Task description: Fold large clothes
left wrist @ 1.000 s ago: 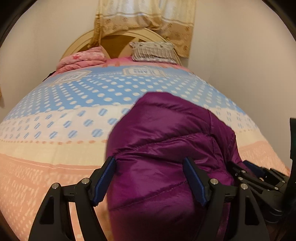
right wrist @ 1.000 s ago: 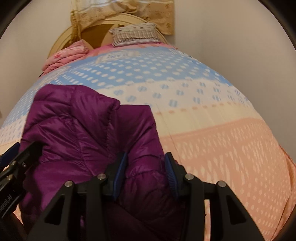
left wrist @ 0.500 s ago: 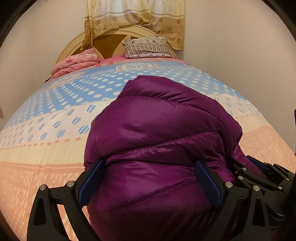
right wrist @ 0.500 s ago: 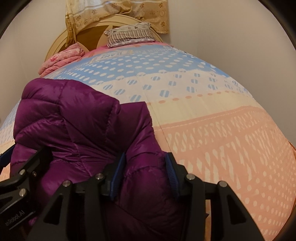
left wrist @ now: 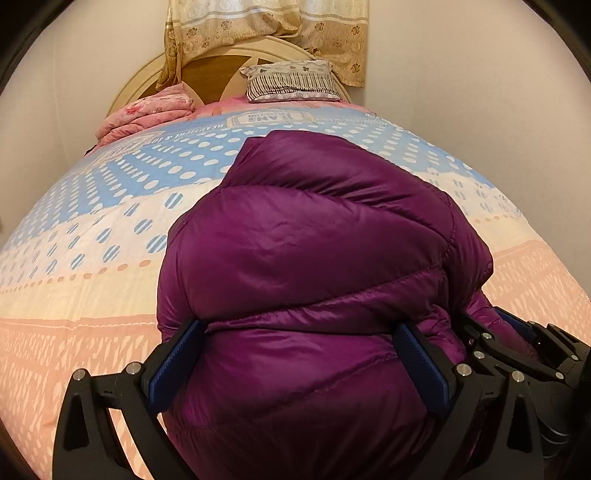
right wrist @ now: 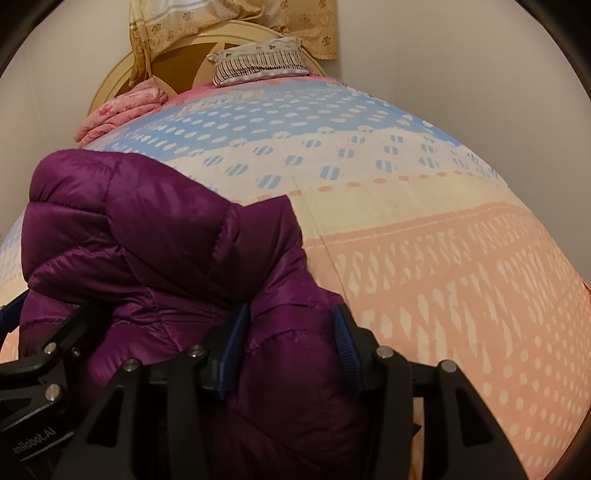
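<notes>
Sprawling near the bedspread (left wrist: 74, 302) edge, purple jacket (left wrist: 314, 258) leaves room rightward.

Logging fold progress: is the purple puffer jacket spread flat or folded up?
Folded up: the purple jacket sits as a thick, layered bundle on the bed cover, with no sleeve lying out flat.

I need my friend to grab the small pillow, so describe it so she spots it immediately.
Look at the head of the bed, against the round wooden headboard under the curtain. The pillow lies flat there, grey-white with dark stripes, unlike the folded pink blanket left of it.
</notes>
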A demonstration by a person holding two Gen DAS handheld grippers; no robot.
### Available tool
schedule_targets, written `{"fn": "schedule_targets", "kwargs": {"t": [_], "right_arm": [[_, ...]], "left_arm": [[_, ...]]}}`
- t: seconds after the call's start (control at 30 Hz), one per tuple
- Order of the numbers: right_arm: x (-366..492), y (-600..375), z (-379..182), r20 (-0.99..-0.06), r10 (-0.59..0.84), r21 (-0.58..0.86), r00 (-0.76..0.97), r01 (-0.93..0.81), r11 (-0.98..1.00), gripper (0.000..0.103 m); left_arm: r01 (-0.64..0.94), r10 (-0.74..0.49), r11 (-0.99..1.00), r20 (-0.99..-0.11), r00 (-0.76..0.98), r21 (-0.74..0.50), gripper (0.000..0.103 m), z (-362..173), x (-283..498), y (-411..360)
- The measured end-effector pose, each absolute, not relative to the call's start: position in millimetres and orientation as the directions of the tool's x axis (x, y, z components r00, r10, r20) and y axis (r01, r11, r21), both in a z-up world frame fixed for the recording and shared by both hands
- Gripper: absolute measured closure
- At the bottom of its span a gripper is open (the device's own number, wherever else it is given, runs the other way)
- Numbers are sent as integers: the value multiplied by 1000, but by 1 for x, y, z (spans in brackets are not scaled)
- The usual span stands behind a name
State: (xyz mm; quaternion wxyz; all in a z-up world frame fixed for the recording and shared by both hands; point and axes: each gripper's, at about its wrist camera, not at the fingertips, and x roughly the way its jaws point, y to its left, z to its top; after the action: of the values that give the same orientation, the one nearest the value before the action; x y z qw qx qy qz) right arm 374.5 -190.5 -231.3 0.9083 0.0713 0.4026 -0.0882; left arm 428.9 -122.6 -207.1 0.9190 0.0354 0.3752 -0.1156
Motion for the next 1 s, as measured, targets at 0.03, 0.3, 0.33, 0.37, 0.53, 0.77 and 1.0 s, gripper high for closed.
{"fn": "schedule_targets", "kwargs": {"t": [0.03, 0.3, 0.33, 0.37, 0.53, 0.77, 1.0], "right_arm": [[374, -191, -232, -745, -102, 59, 660, 217, 974, 52], [375, -191, -235, -748, -101, 56, 656, 215, 975, 52], [375, -190, -236, -749, -102, 56, 655, 216, 975, 52], [376, -191, -236, -750, -101, 57, 654, 215, 975, 51], [378, -189, -238, -758, -96, 57, 645, 212, 976, 51], [379, -190, -239, -760, -94, 57, 643, 211, 976, 50], [379, -189, -239, -760, -95, 57, 643, 211, 976, 50]], "left_arm": [[239, -186, 971, -699, 691, -23, 1, -208, 429, -123], [237, -187, 971, -705, 684, -27, 1, -210, 430, -123], [237, -188, 971, -707, 682, -29, 1, -211, 430, -123], [238, -190, 971, -708, 681, -31, 1, -211, 430, -123], [237, -190, 971, -716, 671, -35, 1, -212, 432, -122], [240, -197, 970, -724, 661, -45, 1, -214, 434, -122], [243, -207, 968, -728, 654, -57, 1, -215, 435, -121]]}}
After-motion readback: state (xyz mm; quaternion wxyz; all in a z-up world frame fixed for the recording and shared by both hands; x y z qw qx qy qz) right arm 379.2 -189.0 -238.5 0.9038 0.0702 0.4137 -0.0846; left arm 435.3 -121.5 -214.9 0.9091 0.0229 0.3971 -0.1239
